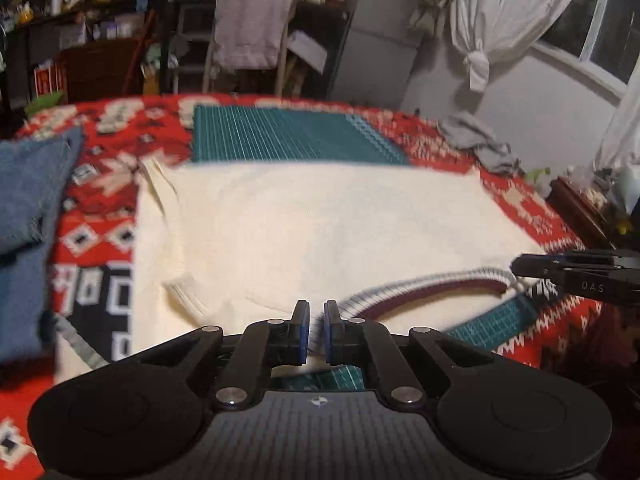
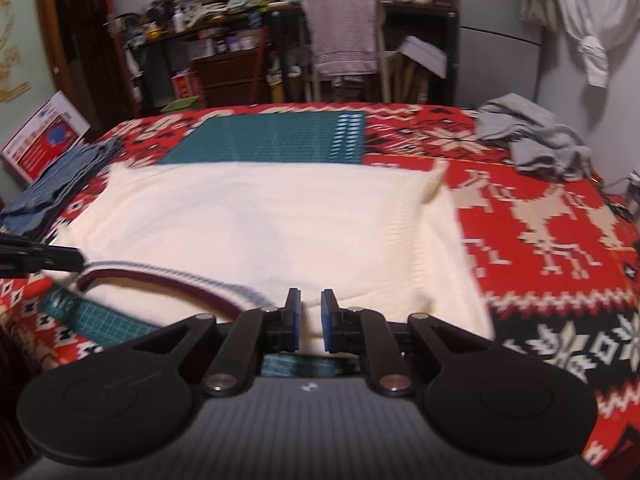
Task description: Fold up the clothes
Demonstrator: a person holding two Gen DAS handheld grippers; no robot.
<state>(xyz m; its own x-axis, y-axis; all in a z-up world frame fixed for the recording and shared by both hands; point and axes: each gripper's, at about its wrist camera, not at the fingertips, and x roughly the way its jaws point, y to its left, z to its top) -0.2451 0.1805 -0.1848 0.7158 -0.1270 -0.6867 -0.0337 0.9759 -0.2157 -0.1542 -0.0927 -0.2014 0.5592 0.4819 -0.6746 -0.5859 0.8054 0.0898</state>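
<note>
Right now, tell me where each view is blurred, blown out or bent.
Left wrist view: motion smear on the denim and the sweater's striped collar; the cream sweater glows almost featureless; fisheye bends the bed edge. Right wrist view: smear along the collar and the sweater's right edge; the left tool sits dark at the frame edge.

We look low across the bed [image 1: 532,332] from its near edge in both views, close over the sweater [image 1: 320,220] collar, facing the cluttered shelves [image 2: 224,20]. Both share the sweater, the green mat [image 2: 272,140] at the far edge, and each other's gripper tip.
</note>
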